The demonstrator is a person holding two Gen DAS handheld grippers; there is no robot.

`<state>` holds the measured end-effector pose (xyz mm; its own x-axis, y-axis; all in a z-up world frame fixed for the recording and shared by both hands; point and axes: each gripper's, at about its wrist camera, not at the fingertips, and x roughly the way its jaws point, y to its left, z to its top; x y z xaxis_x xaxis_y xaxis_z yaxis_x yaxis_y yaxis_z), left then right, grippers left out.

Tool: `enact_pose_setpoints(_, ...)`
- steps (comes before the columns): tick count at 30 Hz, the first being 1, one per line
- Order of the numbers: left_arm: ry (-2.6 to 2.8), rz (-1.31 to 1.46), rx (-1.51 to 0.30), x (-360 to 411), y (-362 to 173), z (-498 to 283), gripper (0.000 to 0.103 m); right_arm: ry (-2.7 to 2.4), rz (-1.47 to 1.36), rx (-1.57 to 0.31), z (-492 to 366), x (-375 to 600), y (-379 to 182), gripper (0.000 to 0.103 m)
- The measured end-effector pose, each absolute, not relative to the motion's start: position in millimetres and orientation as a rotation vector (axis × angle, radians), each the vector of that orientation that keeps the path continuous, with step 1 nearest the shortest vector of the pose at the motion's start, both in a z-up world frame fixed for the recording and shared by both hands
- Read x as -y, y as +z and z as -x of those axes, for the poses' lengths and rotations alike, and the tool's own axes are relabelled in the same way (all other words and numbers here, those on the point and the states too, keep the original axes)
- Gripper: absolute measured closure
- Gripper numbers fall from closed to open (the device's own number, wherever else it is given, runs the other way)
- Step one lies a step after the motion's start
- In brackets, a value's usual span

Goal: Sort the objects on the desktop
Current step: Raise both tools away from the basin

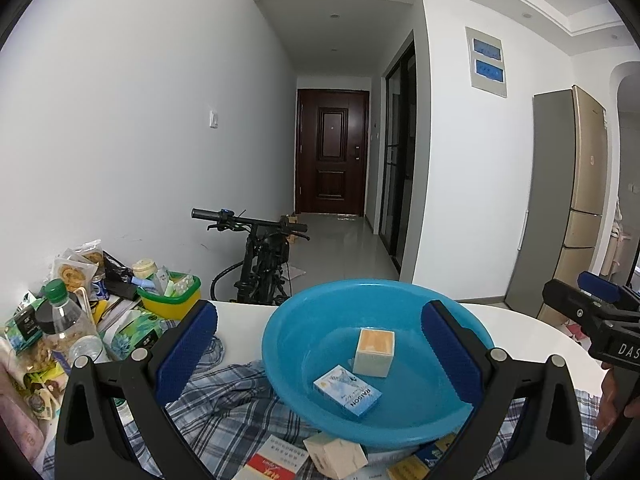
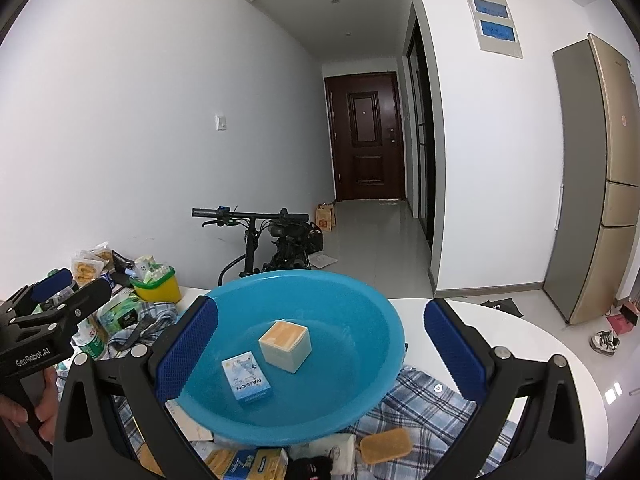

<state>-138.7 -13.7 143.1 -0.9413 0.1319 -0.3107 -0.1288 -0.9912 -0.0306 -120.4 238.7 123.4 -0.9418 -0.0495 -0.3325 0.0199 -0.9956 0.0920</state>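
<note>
Basin w/ 2 boxes between hand-held gripper fingers.

Inside the blue basin, the small blue-and-white box beside the cream cube reads "RAISON". Right of the basin, the right tongs carry the letters "DAS", cut off at the edge. Left of the basin in the right wrist view, the left tongs read "GenRobot.AI".

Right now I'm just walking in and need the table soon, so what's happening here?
A person is sorting clutter into a round blue plastic basin on the white table. A blue RAISON carton and a cream cube box lie inside. The left gripper and right gripper hover open, empty.
</note>
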Motion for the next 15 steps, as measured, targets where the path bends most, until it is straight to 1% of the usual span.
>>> enact_pose_setpoints(6,2.97,0.479,0.01,13,143,121,0.0,-3.058,-0.522,0.15,105,-240,123,0.0)
enact_pose_setpoints(15,2.964,0.518,0.016,11,127,104,0.0,-3.047,-0.572,0.161,87,-238,108,0.0)
